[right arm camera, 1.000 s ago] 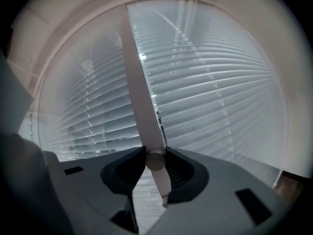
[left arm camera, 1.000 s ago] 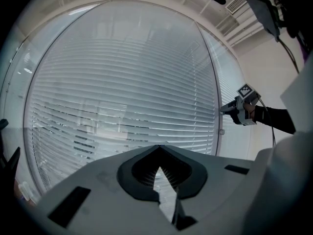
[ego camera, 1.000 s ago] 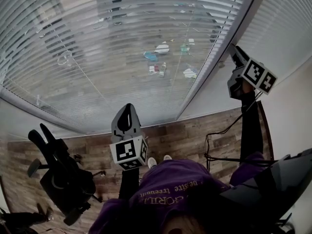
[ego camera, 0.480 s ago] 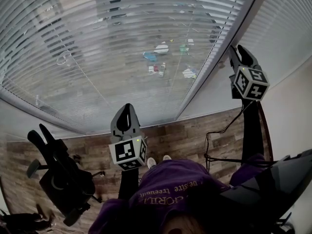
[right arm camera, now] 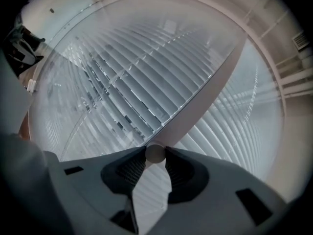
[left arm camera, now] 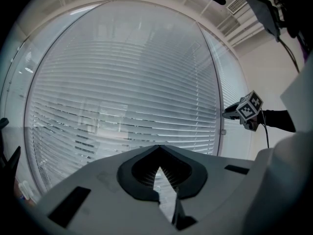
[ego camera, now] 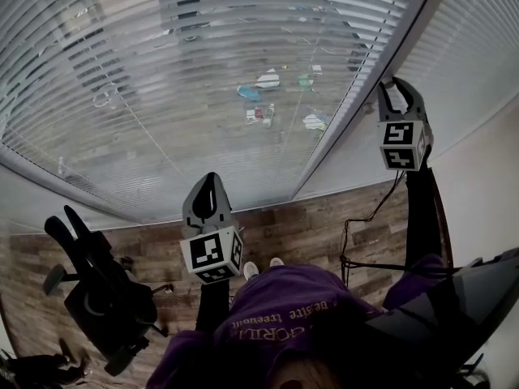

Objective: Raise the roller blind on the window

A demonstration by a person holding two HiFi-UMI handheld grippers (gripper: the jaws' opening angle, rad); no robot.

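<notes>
Head view: the blind point(ego camera: 203, 79) hangs down over the whole window, slats partly tilted, beside a pale post point(ego camera: 357, 112) with a second blind point(ego camera: 474, 47) on its far side. The right claw point(ego camera: 397, 83) is raised against that post. In the right gripper view its jaws are clamped on a small round pale knob point(right arm camera: 155, 153) in front of the post. The left claw point(ego camera: 211, 177) is held lower, apart from the blind. In the left gripper view its jaw tips meet with nothing between them. An office chair point(ego camera: 105, 298) stands on the wood floor point(ego camera: 308, 225) at left.
</notes>
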